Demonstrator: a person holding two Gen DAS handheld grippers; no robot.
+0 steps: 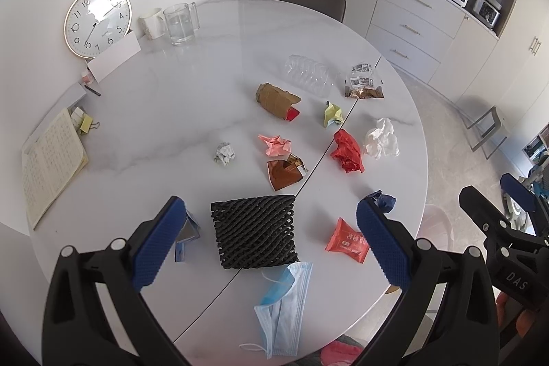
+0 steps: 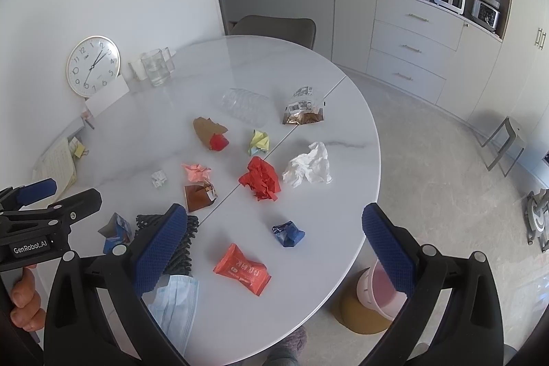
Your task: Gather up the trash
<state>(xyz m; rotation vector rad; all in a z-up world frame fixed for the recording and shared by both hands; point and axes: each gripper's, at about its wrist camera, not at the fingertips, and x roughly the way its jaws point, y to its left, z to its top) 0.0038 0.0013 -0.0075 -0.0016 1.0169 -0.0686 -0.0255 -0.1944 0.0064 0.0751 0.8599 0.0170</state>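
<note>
While I hold both tools above the near edge of the round white table, my left gripper stands wide open and empty over a black foam net, and my right gripper hangs just as wide and empty above an orange wrapper and a blue foil wad. Trash lies scattered across the middle of the table: a red paper ball, a white tissue, a pink paper scrap, a brown packet, a yellow wad, a clear plastic bottle and a snack bag toward the far right edge. A blue face mask rests at the near edge. Off the right edge, on the floor, sits a pink bin. A clock and a glass jug stand at the far left edge.
</note>
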